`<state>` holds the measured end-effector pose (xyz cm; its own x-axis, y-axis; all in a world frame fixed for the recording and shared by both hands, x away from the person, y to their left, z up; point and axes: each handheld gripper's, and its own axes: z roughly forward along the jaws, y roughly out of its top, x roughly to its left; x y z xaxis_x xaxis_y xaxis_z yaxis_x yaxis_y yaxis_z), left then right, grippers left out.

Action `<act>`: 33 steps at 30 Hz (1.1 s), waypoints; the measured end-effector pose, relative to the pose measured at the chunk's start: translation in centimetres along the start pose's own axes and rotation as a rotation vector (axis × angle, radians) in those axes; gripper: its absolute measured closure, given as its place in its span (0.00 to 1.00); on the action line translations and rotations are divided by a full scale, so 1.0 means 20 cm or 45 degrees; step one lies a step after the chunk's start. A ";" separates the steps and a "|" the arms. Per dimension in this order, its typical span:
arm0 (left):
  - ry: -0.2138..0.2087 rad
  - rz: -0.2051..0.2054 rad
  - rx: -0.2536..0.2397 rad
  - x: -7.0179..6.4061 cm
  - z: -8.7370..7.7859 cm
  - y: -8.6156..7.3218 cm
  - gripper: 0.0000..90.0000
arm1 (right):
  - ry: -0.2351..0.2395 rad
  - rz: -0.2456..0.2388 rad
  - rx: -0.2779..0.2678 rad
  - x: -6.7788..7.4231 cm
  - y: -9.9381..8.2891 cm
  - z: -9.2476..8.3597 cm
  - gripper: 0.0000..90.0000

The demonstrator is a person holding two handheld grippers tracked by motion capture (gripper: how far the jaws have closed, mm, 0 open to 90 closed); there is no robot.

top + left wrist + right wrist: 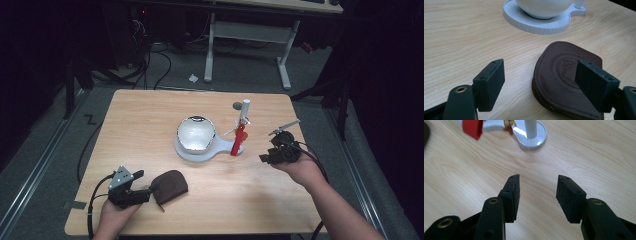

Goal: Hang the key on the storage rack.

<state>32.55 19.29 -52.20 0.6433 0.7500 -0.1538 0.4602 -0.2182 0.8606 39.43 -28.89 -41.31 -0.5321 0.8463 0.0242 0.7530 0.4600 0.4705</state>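
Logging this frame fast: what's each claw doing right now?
Left claw: open, holding nothing, jaws either side of the brown pouch's edge.
Right claw: open, holding nothing, above bare table.

A lab or workshop room: a lone wooden table on grey carpet, black cables snaking across the floor, a white-legged desk behind, dark equipment along the walls

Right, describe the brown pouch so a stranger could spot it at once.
On the wooden table, look at the near edge, by the left gripper. The pouch lies flat there: dark brown, rounded, zipped, with an embossed emblem; nothing else on the table is brown.
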 end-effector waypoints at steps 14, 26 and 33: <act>-0.007 0.012 0.031 -0.02 0.02 0.00 0.27 | -0.052 -0.004 -0.023 0.05 -0.27 0.11 0.57; 0.008 0.027 0.026 -0.03 0.02 0.00 0.30 | -0.117 -0.033 -0.128 0.14 -0.48 0.18 0.55; 0.025 0.009 0.015 -0.03 0.02 0.01 0.31 | -0.127 -0.025 -0.266 0.22 -0.59 0.21 0.54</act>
<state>32.51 18.58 -52.16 0.6343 0.7606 -0.1382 0.4629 -0.2305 0.8559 29.86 -29.33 -50.44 -0.4974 0.8648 -0.0693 0.6407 0.4200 0.6428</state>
